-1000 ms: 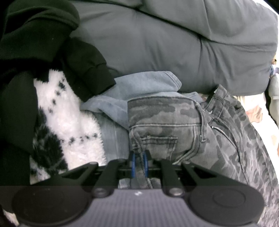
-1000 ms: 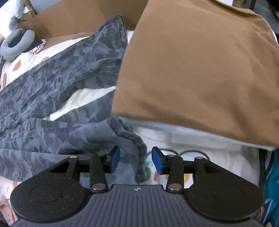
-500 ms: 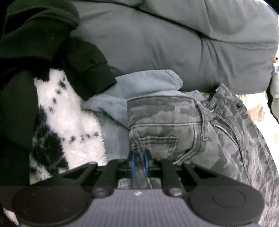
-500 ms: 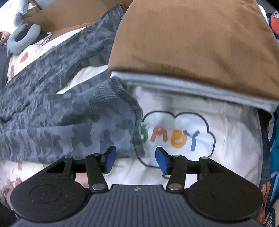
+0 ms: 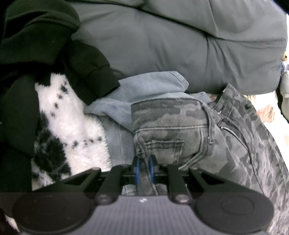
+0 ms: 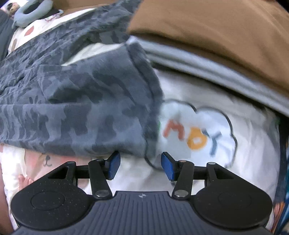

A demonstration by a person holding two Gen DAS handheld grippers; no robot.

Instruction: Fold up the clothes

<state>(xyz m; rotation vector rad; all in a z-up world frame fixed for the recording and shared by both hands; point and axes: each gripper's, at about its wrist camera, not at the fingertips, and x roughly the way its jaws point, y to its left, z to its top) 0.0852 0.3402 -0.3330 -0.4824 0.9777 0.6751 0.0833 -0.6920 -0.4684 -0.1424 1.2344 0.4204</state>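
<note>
Two grippers, two different states. The left gripper (image 5: 144, 169) has its blue pads (image 5: 138, 170) pinched tight on a strip of the camouflage jeans (image 5: 173, 124) at the waistband end, near a back pocket; the fabric runs down between the pads toward the camera. The jeans spread away to the right in the left wrist view, zip and belt loops showing. Under them lies a pale blue denim garment (image 5: 150, 86), and left of that a white fleece with black spots (image 5: 70, 123), partly covered by a black garment (image 5: 36, 47) with a ribbed cuff. Behind everything — a large grey cushion (image 5: 180, 43).

The right gripper (image 6: 140, 166) points down at the bedding, jaws well apart, nothing pressed between them. The hem of a camouflage trouser leg (image 6: 81, 108) lies just ahead of the left pad (image 6: 113, 165), its edge reaching toward the gap. Beneath is a white sheet (image 6: 243, 150) with a cloud outline and coloured letters (image 6: 195, 133) — blurred. Beyond, a brown folded cloth (image 6: 216, 32) sits on a grey layer (image 6: 207, 66). A grey-blue neck pillow (image 6: 30, 12) lies far left at the top.
</note>
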